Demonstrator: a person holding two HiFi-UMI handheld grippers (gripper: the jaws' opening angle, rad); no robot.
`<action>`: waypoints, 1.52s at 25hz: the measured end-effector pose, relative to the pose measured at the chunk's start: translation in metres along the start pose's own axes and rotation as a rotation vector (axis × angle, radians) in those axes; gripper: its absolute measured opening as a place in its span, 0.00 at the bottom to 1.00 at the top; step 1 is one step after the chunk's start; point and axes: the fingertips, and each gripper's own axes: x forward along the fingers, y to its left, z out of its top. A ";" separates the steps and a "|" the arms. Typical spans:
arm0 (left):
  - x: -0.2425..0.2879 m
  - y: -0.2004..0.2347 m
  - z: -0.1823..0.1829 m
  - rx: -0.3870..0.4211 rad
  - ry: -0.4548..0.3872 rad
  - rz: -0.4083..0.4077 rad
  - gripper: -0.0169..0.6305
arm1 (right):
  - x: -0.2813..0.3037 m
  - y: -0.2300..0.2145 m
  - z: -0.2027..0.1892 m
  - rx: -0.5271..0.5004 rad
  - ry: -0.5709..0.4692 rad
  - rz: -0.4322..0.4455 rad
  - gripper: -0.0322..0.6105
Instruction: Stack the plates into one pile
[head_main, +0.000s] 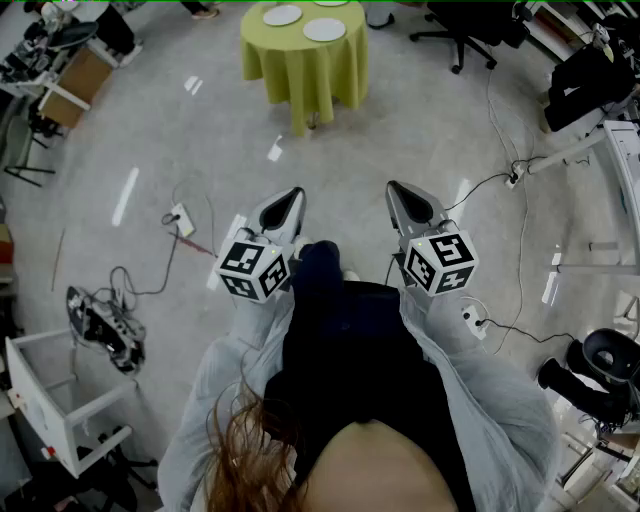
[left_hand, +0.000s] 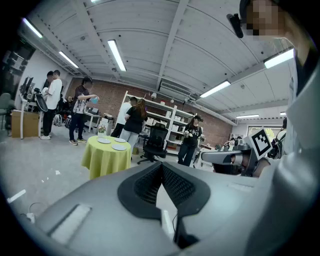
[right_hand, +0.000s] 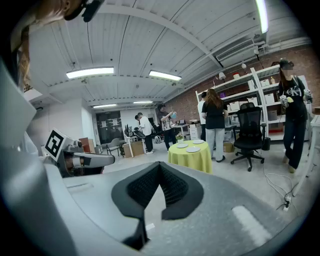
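**Grey lab floor lies between you and the plates**

Your left gripper (head_main: 291, 196) and right gripper (head_main: 399, 189) both have their jaws pressed together on nothing. You hold them side by side in front of your body, tipped slightly down over the floor (head_main: 400, 130).

Well ahead of them stands a round table (head_main: 300, 70) under a yellow-green cloth (head_main: 275, 75). The white plates (head_main: 324, 29) lie on top of it, each apart from the others and none stacked. An office chair (head_main: 462, 25) and several people (left_hand: 131, 117) are near the table.

The plates are probably stiff, smooth and breakable. Open wide and take one by its rim, with one jaw over it and one under. The cloth may bunch under the lower jaw, so go in gently, lift level and set the plate down softly.
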 end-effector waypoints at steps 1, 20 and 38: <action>0.001 0.000 -0.001 0.001 0.002 0.003 0.05 | 0.000 -0.002 -0.001 0.006 0.003 -0.005 0.05; 0.026 0.010 -0.017 -0.035 0.069 0.022 0.05 | 0.017 -0.043 -0.020 0.109 0.039 -0.036 0.45; 0.141 0.112 0.051 -0.018 0.073 0.017 0.05 | 0.151 -0.110 0.039 0.127 0.053 -0.012 0.45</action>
